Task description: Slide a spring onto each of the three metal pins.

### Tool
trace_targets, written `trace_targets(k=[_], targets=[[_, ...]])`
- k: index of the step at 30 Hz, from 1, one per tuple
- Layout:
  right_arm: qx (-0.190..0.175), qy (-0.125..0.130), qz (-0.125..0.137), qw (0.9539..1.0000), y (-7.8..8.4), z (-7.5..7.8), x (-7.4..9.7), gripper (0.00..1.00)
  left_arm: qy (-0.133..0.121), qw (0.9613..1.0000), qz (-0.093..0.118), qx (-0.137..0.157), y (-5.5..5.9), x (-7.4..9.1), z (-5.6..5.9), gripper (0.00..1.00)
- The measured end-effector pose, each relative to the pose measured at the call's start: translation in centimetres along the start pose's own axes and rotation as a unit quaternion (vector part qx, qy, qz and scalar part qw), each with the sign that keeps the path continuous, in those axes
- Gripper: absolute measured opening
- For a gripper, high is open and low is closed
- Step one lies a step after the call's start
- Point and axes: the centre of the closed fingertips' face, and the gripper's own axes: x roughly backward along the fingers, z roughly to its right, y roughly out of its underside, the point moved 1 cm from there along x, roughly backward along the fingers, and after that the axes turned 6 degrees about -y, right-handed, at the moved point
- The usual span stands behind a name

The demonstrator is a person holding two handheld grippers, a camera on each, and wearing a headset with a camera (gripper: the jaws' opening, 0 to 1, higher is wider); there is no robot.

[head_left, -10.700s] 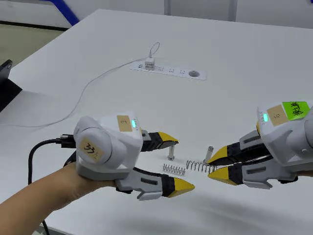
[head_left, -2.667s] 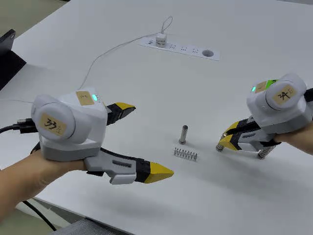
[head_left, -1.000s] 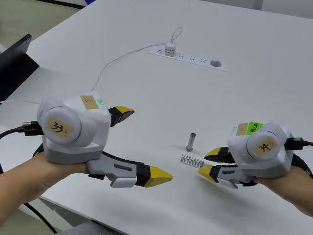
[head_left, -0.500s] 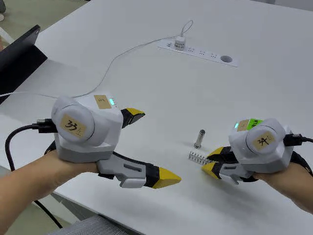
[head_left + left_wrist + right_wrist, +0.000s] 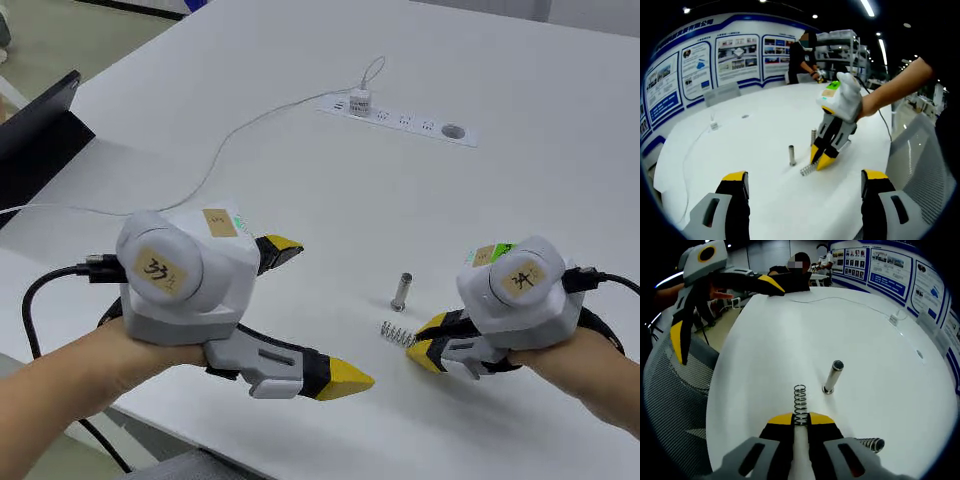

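While clamping the coil spring [image 5: 800,400] by one end in the right gripper [image 5: 800,419], just beside the bare upright metal pin [image 5: 832,376], risks bending the coil, missing the pin's tip, or toppling it. Holds the left gripper [image 5: 320,311] wide open, well apart.

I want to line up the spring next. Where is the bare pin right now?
In the head view the bare pin stands upright just right of centre, directly beyond the spring held by the right gripper.
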Motion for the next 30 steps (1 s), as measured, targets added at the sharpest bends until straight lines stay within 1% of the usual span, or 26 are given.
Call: trace_targets(k=[3, 5, 9, 12, 13, 15, 17, 18, 21, 23, 25, 27, 29, 30], targets=[[0.014, 0.008, 0.001, 0.9999, -0.4, -0.1, 0.7, 0.10, -0.002, 1.0000, -0.001, -0.008, -0.2, 0.1, 0.1, 0.95], [0.020, 0.008, 0.004, 0.9998, -0.8, -0.3, 1.1, 0.10, -0.004, 0.9999, -0.003, -0.012, -0.3, 0.2, 0.2, 0.95], [0.042, 0.012, 0.015, 0.9989, -1.9, -0.9, 2.6, 0.10, -0.005, 0.9998, -0.004, -0.019, -0.7, 0.3, 0.4, 0.94], [0.058, 0.010, 0.023, 0.9980, -2.7, -1.5, 4.0, 0.10, 0.000, 0.9998, 0.001, -0.019, -1.5, 0.4, 0.6, 0.91], [0.069, 0.013, 0.024, 0.9973, -2.9, -1.7, 4.6, 0.10, 0.003, 0.9997, 0.003, -0.022, -1.9, 0.4, 0.6, 0.91], [0.077, 0.014, 0.028, 0.9965, -3.3, -2.0, 5.5, 0.10, 0.008, 0.9994, 0.005, -0.033, -2.3, 0.3, 0.7, 0.89], [0.083, 0.013, 0.036, 0.9958, -3.8, -2.3, 6.6, 0.10, 0.014, 0.9989, 0.003, -0.044, -2.6, 0.1, 0.9, 0.85], [0.080, 0.007, 0.043, 0.9958, -4.0, -2.6, 7.1, 0.10, 0.016, 0.9986, 0.006, -0.049, -2.9, 0.0, 1.0, 0.85], [0.081, -0.005, 0.054, 0.9952, -4.3, -3.3, 8.1, 0.10, 0.019, 0.9987, 0.018, -0.044, -3.6, -0.1, 1.3, 0.79], [0.084, -0.007, 0.058, 0.9948, -4.4, -3.6, 8.6, 0.10, 0.024, 0.9983, 0.024, -0.047, -3.9, -0.2, 1.7, 0.76], [0.088, -0.009, 0.058, 0.9943, -4.4, -4.0, 9.0, 0.10, 0.029, 0.9980, 0.026, -0.050, -4.0, -0.4, 2.1, 0.75], [0.099, -0.013, 0.059, 0.9933, -4.5, -4.4, 9.4, 0.10, 0.041, 0.9974, 0.025, -0.055, -4.0, -0.5, 2.7, 0.72], [0.117, -0.019, 0.061, 0.9911, -4.7, -5.1, 9.7, 0.10, 0.055, 0.9966, 0.023, -0.057, -3.9, -0.7, 3.4, 0.68], [0.127, -0.025, 0.064, 0.9895, -4.8, -5.5, 9.7, 0.10, 0.060, 0.9967, 0.023, -0.050, -3.9, -0.8, 3.7, 0.67]])
